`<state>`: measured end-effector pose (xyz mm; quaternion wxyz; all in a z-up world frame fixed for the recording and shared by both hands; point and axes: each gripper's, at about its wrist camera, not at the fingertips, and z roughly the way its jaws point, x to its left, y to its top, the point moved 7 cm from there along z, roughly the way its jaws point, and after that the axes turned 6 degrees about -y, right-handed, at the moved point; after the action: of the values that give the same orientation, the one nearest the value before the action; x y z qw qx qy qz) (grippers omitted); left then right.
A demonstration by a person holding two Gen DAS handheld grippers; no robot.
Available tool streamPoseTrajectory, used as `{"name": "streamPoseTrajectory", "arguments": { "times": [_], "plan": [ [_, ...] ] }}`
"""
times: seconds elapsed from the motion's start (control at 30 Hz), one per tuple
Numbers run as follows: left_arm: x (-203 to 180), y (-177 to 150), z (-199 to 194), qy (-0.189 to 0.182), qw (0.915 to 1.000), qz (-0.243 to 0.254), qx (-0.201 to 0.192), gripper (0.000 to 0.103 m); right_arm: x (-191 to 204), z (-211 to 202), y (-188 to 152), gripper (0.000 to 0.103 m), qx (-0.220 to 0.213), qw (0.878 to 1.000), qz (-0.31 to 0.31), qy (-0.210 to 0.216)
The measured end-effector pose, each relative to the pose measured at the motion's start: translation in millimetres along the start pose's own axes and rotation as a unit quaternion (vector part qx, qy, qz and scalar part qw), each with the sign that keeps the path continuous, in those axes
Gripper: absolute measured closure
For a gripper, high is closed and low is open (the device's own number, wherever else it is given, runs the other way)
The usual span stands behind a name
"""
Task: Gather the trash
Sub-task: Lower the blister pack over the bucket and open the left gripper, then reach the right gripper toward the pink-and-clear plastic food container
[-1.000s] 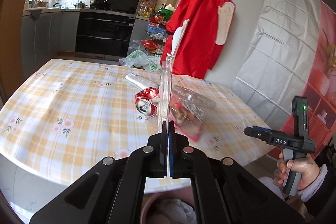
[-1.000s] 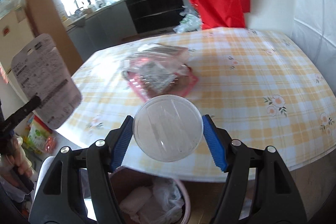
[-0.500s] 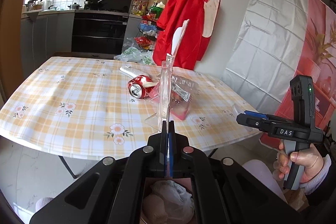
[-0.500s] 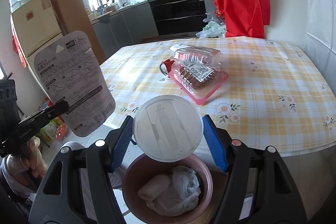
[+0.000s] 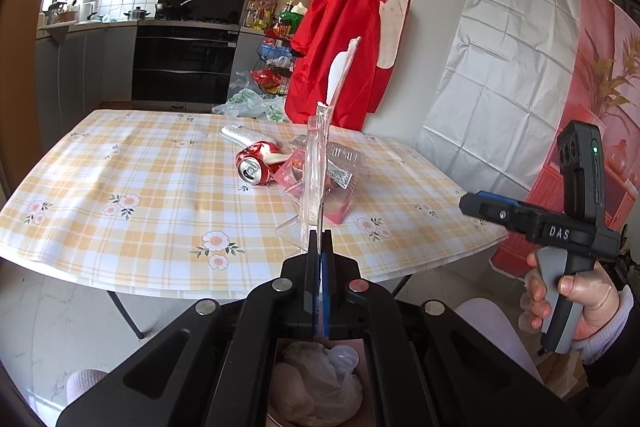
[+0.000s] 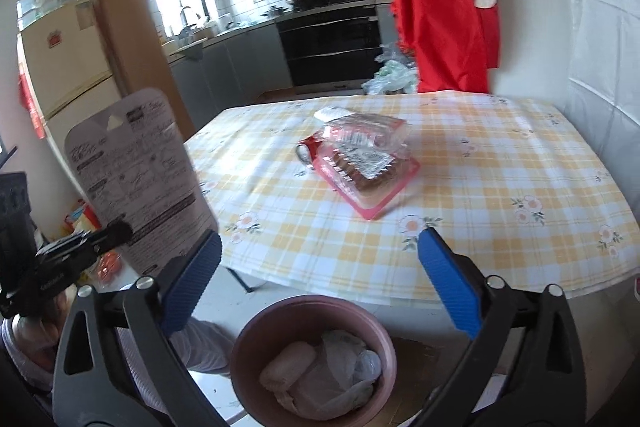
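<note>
My left gripper (image 5: 319, 247) is shut on a clear blister pack with a printed card back (image 5: 318, 163), held upright above the pink trash bin (image 5: 316, 387). The pack also shows in the right wrist view (image 6: 140, 171). My right gripper (image 6: 320, 283) is open and empty above the same bin (image 6: 248, 347). A clear round plastic lid (image 6: 370, 363) lies in the bin on crumpled white plastic. On the table lie a crushed red can (image 5: 256, 165) and a clear-lidded pink food tray (image 6: 364, 163).
The checkered tablecloth table (image 6: 500, 195) stands just beyond the bin. A silver wrapper (image 5: 240, 135) lies behind the can. A red apron (image 5: 348, 39) hangs by the wall. The right gripper shows at the right of the left wrist view (image 5: 476, 205).
My right gripper has opened and let go of the round clear lid, which now lies in the bin. Both grippers have pulled back from the table to above the bin.
</note>
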<state>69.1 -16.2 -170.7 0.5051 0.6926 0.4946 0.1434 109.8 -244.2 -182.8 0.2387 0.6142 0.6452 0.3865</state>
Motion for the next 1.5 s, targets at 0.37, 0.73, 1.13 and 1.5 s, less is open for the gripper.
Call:
{"name": "streamPoseTrajectory", "arguments": {
  "times": [0.37, 0.73, 1.13, 1.5],
  "plan": [
    [-13.7, -7.2, 15.7, -0.022, 0.9995, 0.006, 0.023, 0.102, -40.5, 2.5, -0.4, 0.006, 0.001, 0.998, 0.052, -0.025],
    [-34.1, -6.0, 16.1, -0.07, 0.9971, 0.025, 0.018, 0.006, -46.9, 10.8, -11.3, 0.006, 0.015, 0.998, 0.063, -0.024],
    [3.3, -12.7, 25.6, 0.038, 0.9986, 0.016, 0.033, 0.006, -48.0, 25.6, -21.9, 0.006, 0.037, 0.997, 0.065, -0.022],
    [34.6, -17.8, 39.3, 0.063, 0.9962, -0.019, 0.056, 0.006, -55.9, 40.2, -26.2, 0.006, 0.048, 0.996, 0.062, -0.039]
  ]
}}
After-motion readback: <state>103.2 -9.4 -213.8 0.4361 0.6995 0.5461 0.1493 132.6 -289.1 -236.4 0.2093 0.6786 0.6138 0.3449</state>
